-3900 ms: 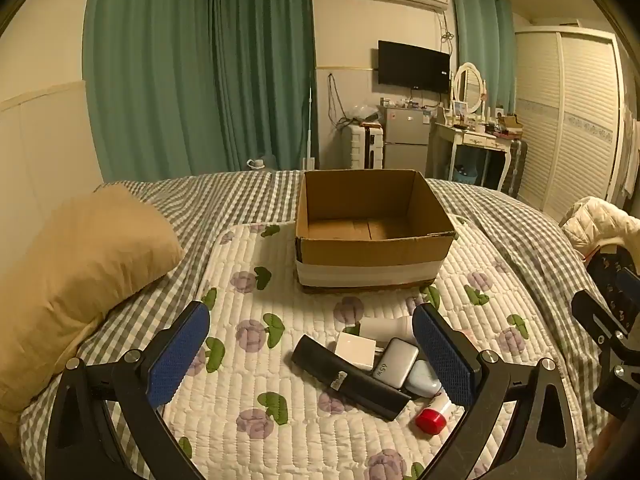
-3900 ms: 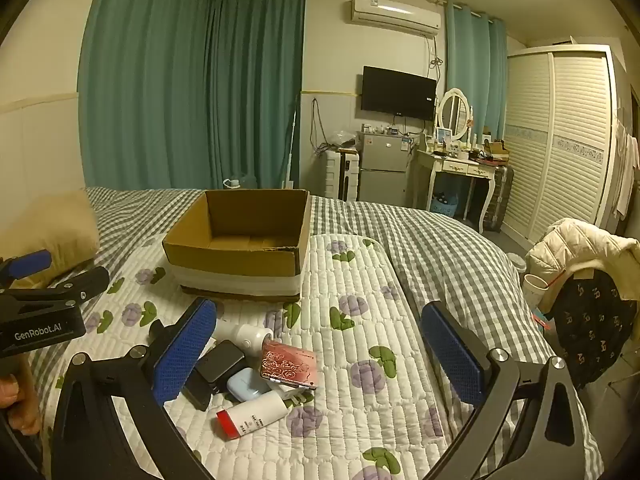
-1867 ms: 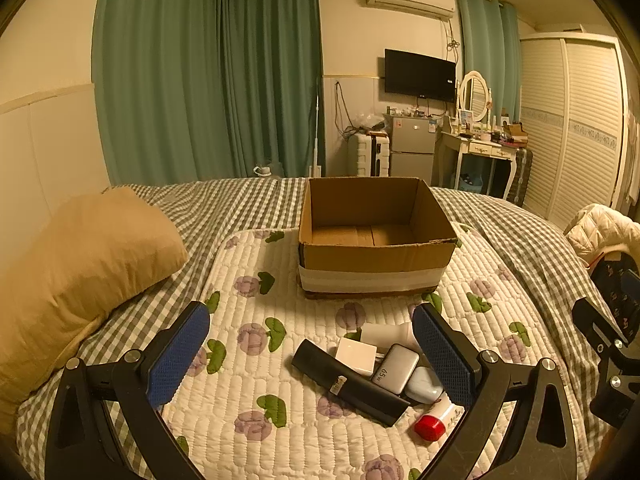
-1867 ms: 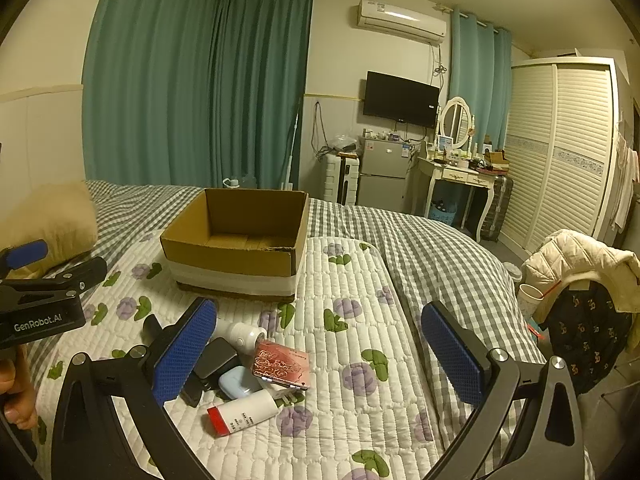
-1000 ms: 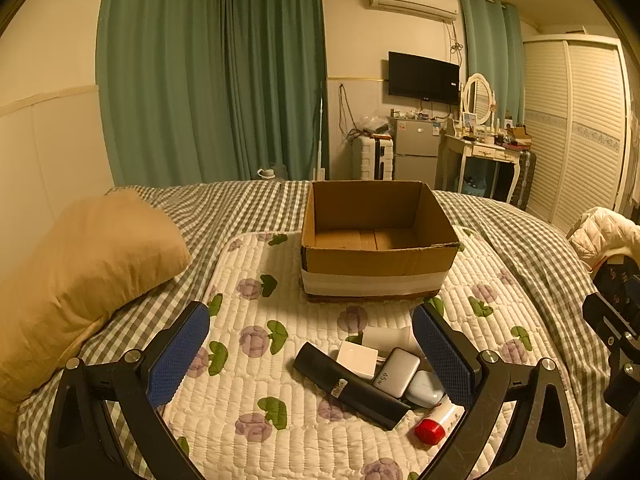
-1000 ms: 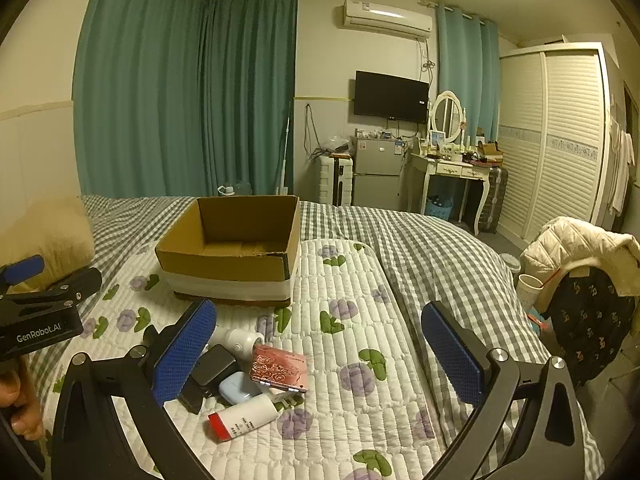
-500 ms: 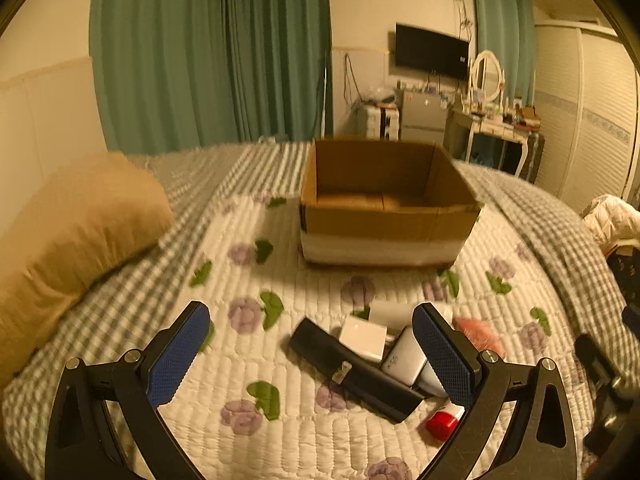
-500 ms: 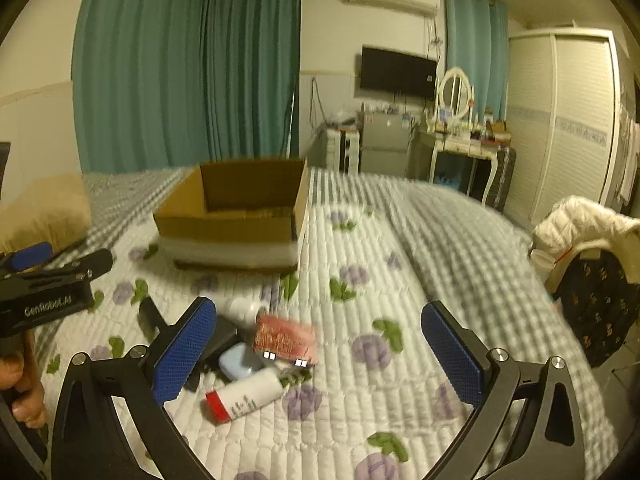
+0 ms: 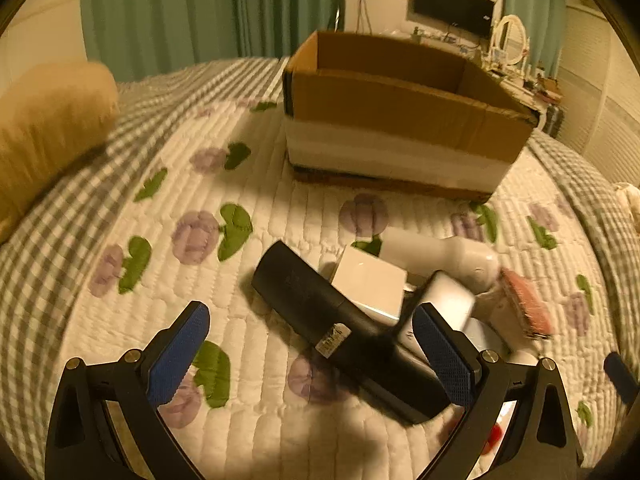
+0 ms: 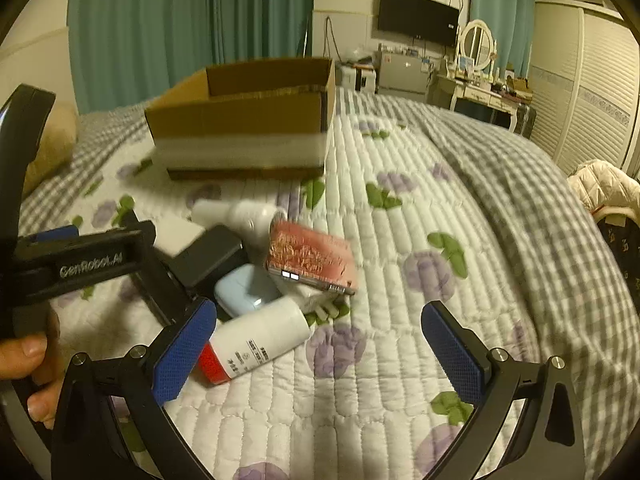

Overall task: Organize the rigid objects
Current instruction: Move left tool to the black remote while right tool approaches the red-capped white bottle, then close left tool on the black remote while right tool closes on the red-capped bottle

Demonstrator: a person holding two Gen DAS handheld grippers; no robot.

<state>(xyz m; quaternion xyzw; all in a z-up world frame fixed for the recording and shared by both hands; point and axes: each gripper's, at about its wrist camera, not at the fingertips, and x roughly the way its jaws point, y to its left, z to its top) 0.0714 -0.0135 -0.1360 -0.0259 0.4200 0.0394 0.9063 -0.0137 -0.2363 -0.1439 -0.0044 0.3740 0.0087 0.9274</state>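
Both tongs (image 9: 316, 350) (image 10: 320, 346) dropped toward the long matte-black case (image 9: 340, 326).

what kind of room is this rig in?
A bedroom, most likely in a home. The work surface is a bed with a floral quilt and a pillow; a dressing table with an oval mirror and a louvred wardrobe line the far wall.

"GenRobot.AI" stood in pale letters on the black body of the left gripper (image 10: 86, 264), seen from the right wrist. Print on the white tube (image 10: 260, 340) and the black bar's sticker (image 9: 334, 339) was too small to read.
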